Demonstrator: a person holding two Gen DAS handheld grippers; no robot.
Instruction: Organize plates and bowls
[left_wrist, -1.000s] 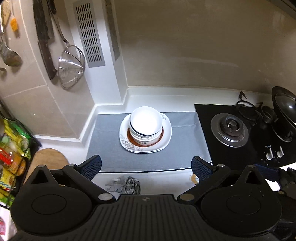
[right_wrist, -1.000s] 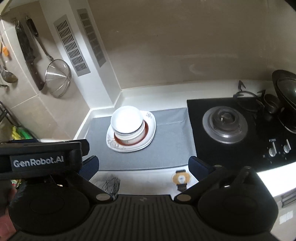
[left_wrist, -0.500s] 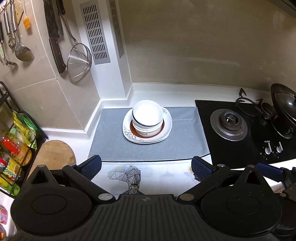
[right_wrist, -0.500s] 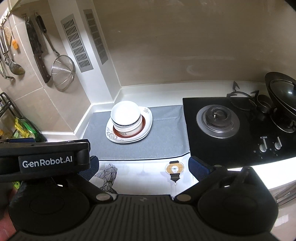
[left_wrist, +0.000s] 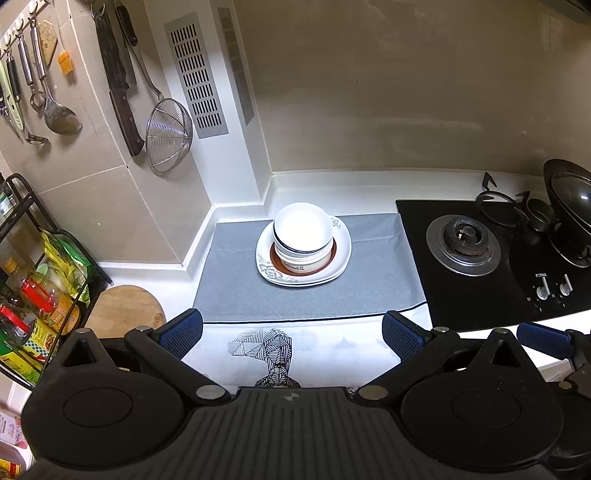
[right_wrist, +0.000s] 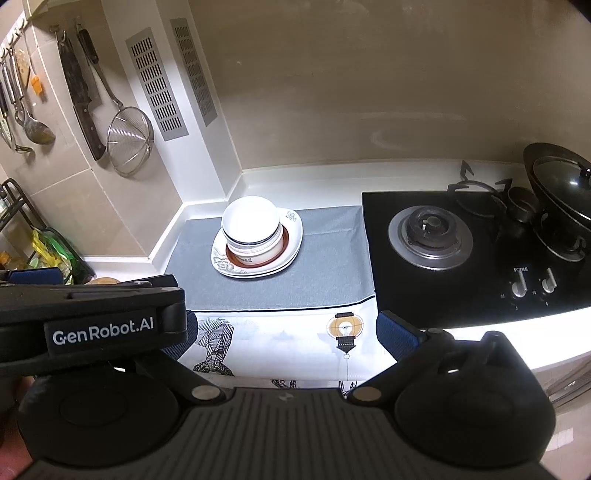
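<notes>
A stack of white bowls (left_wrist: 302, 232) (right_wrist: 251, 227) sits on stacked plates (left_wrist: 341, 254) (right_wrist: 293, 236), the top one brown-rimmed, the lower ones white with a flower print. The stack rests on a grey mat (left_wrist: 369, 291) (right_wrist: 325, 280) on the counter. My left gripper (left_wrist: 291, 332) hangs open, well back from the stack, nothing between its blue pads. My right gripper (right_wrist: 284, 328) is open and empty too, beside the left one, whose black body (right_wrist: 92, 317) covers the right wrist view's left side.
A black gas hob (left_wrist: 480, 258) (right_wrist: 461, 251) with a wok (left_wrist: 569, 206) lies right of the mat. A knife, ladles and a wire strainer (left_wrist: 168, 134) hang on the left wall. A rack of bottles (left_wrist: 33, 302) and a round wooden board (left_wrist: 125, 310) stand at left.
Both grippers have pulled back and up from the counter. The stack looks smaller and more of the wall, the rack and the printed cloth at the front shows. The stack has not moved.
</notes>
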